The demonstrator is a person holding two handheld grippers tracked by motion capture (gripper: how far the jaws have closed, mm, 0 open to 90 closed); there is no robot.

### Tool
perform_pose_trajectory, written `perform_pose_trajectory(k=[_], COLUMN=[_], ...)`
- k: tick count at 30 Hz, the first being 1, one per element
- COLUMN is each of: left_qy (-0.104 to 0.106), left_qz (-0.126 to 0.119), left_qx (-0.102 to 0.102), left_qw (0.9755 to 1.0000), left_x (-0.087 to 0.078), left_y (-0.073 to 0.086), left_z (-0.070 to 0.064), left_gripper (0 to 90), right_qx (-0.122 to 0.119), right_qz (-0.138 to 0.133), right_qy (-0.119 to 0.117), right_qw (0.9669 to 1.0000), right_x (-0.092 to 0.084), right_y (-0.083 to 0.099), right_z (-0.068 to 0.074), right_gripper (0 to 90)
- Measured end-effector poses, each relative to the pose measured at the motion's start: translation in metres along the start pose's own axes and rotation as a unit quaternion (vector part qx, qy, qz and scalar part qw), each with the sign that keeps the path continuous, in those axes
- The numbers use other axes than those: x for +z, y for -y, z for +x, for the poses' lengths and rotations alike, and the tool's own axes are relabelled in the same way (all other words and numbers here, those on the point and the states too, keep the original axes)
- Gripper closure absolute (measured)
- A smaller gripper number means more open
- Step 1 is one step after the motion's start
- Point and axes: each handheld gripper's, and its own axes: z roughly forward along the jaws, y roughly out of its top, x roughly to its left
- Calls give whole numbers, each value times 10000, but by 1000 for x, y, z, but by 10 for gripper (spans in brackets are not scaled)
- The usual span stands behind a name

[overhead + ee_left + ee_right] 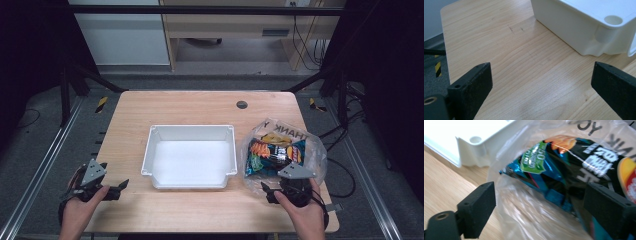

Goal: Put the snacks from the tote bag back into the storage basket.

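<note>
Right gripper (539, 207) straddles the bag (564, 170), lying flat.

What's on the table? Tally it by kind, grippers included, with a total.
White bin: 1
Clear plastic bag, with writing on it: 1
Snack packets inside the bag: at least 2, the exact number is hard to tell
Handheld grippers: 2, left gripper and right gripper, both open
Total: at least 6

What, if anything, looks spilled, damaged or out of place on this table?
Nothing stands out. The clear plastic bag lies crumpled beside the white tray, snack packets still inside it, nothing spilled. The tray sits square on the table. Both grippers are open.
</note>
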Motion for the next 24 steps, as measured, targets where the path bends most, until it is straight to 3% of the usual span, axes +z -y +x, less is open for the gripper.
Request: perform_pose_trajectory(k=[8,12,15,22,24], left_qy=[-6,5,16,16,12], left_qz=[-2,2,-5,-29,-12], left_qx=[-11,2,-5,-46,-41], left_qw=[10000,10000,10000,10000,10000], left_x=[0,1,1,0,0], left_y=[0,0,0,0,0], left_z=[0,-1,-1,0,0], left_gripper=[30,30,28,26,26], right_qx=[-347,-693,-774,-1124,-1258], right_qz=[426,652,649,930,955], right_qy=[-65,-79,-141,-307,-253], right_qw=[9985,9954,9948,9888,9871], right_x=[-14,-19,-19,-11,-9], right_y=[-20,-31,-37,-53,-58], right_z=[-19,-29,-39,-54,-56], right_gripper=[106,105,112,119,120])
